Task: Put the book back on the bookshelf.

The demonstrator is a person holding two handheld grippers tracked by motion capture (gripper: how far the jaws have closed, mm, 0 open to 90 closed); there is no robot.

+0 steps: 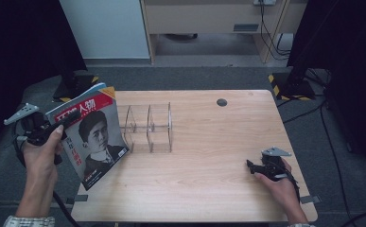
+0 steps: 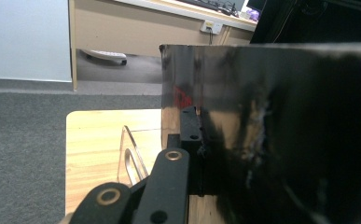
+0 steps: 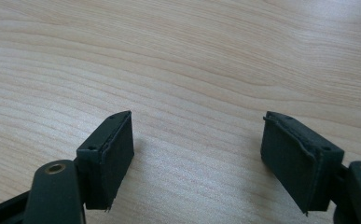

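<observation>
A magazine (image 1: 93, 135) with a red title band and a portrait on its cover stands tilted at the table's left edge, held up off the wood. My left gripper (image 1: 60, 126) is shut on its left side. In the left gripper view the glossy dark cover (image 2: 271, 135) rises right in front of the camera, pinched at the jaws. Just right of the magazine stands a clear acrylic rack (image 1: 148, 127) with upright dividers, its slots empty. My right gripper (image 1: 252, 166) rests open near the table's front right, and its pads (image 3: 115, 154) have bare wood between them.
The wooden table (image 1: 209, 161) has a round cable hole (image 1: 222, 102) at the back. Beyond it are grey carpet, a wooden desk base (image 1: 204, 23) and black stands with cables at both sides.
</observation>
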